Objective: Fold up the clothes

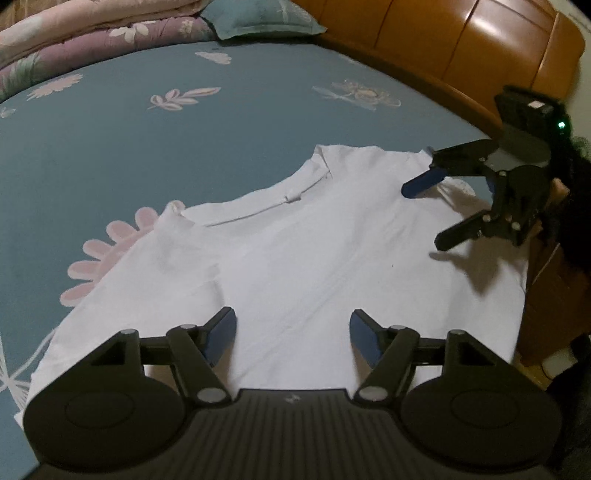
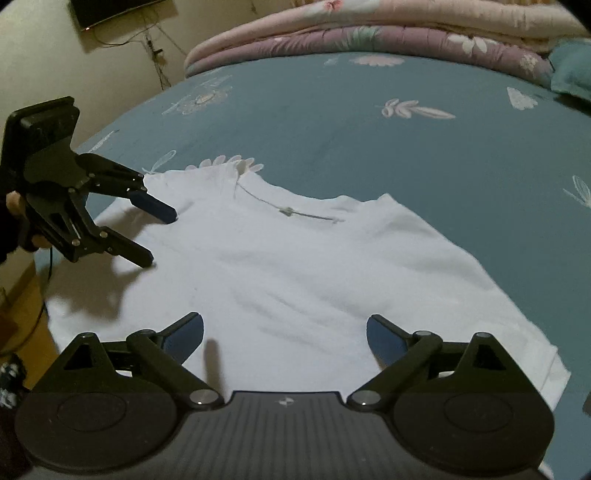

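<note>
In the left wrist view a white shirt (image 1: 295, 251) lies spread flat on a bed (image 1: 184, 122) with a blue flowered sheet, collar toward the far side and hem toward the camera, so its whole outline is open to both tools. The left gripper (image 1: 293, 332) hovers low over the near part of the shirt, its jaws spread wide with only cloth showing between them and nothing gripped; held that way it is placed to close on a layer of fabric near the hem, as I judge it. At the right edge the right gripper (image 1: 421, 218) reaches in over a shoulder of the shirt, jaws also apart and empty, one blue pad just above the cloth. A wooden headboard (image 1: 461, 44) curves behind, and a folded quilt (image 1: 92, 33) is stacked at the far side, clear of the work. In the right wrist view the same shirt (image 2: 314, 273) fills the middle, flat with faint creases, and the right gripper (image 2: 284, 336) hangs over it with jaws wide and empty. The left gripper (image 2: 164, 240) comes in from the left over the shirt's edge, jaws parted, holding nothing. The shirt shows no fold, so it lies as a spread garment; both tools flank it as if to take two points at once.
</note>
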